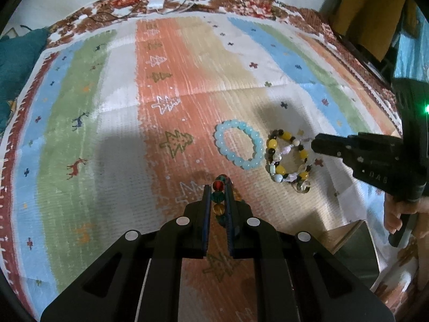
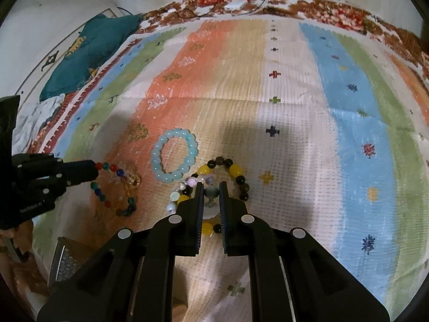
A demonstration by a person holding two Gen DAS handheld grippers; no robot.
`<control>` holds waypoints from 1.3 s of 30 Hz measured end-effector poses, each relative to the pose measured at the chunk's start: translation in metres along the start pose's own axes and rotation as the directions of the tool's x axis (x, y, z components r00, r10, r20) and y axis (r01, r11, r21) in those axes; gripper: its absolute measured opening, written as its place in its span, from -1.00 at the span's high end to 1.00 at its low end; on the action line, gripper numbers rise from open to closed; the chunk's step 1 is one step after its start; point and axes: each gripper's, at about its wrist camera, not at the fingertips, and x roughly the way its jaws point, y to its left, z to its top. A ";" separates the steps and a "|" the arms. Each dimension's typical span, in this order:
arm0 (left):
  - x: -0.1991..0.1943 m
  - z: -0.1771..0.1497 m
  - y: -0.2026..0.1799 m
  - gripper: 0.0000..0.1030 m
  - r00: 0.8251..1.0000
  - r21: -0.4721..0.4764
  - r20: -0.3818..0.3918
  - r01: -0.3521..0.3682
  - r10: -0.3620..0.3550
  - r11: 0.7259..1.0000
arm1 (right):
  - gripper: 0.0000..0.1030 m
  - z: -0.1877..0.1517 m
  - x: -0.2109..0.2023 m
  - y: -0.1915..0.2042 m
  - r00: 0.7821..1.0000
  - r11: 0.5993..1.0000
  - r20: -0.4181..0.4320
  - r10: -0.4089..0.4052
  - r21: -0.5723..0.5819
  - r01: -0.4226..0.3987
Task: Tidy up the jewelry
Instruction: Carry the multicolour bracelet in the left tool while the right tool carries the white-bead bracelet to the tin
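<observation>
My left gripper (image 1: pixel 217 187) is shut on a multicolour bead bracelet (image 1: pixel 218 197); from the right wrist view that bracelet (image 2: pixel 115 187) hangs from the left gripper (image 2: pixel 93 170) down onto the cloth. A pale blue bead bracelet (image 1: pixel 238 145) (image 2: pixel 174 154) lies flat on the orange stripe. Beside it lie a yellow-and-black bead bracelet (image 1: pixel 288 158) (image 2: pixel 228 171) tangled with a pale pink and white one (image 2: pixel 185 187). My right gripper (image 2: pixel 210 187) is shut on a grey bead of these tangled bracelets; in the left wrist view its tip (image 1: pixel 316 145) touches them.
A striped patterned cloth (image 2: pixel 295 107) covers the surface. A teal cushion (image 2: pixel 91 51) lies at the far left. A cardboard box (image 1: pixel 354 244) (image 2: pixel 64 260) sits near the front edge between the grippers. Cables and a white adapter (image 1: pixel 155 2) lie at the far edge.
</observation>
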 end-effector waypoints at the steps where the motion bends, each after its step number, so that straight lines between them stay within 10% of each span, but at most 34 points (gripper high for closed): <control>1: -0.002 0.000 0.000 0.82 1.000 -0.001 0.005 -0.002 0.002 1.000 | 0.77 -0.001 -0.003 0.002 1.000 1.000 0.003 -0.004 -0.008 0.004; 39: -0.059 -0.023 -0.024 0.82 0.992 0.005 0.127 -0.012 0.011 1.000 | 0.77 -0.032 -0.079 0.034 0.984 0.995 0.171 -0.056 -0.066 0.068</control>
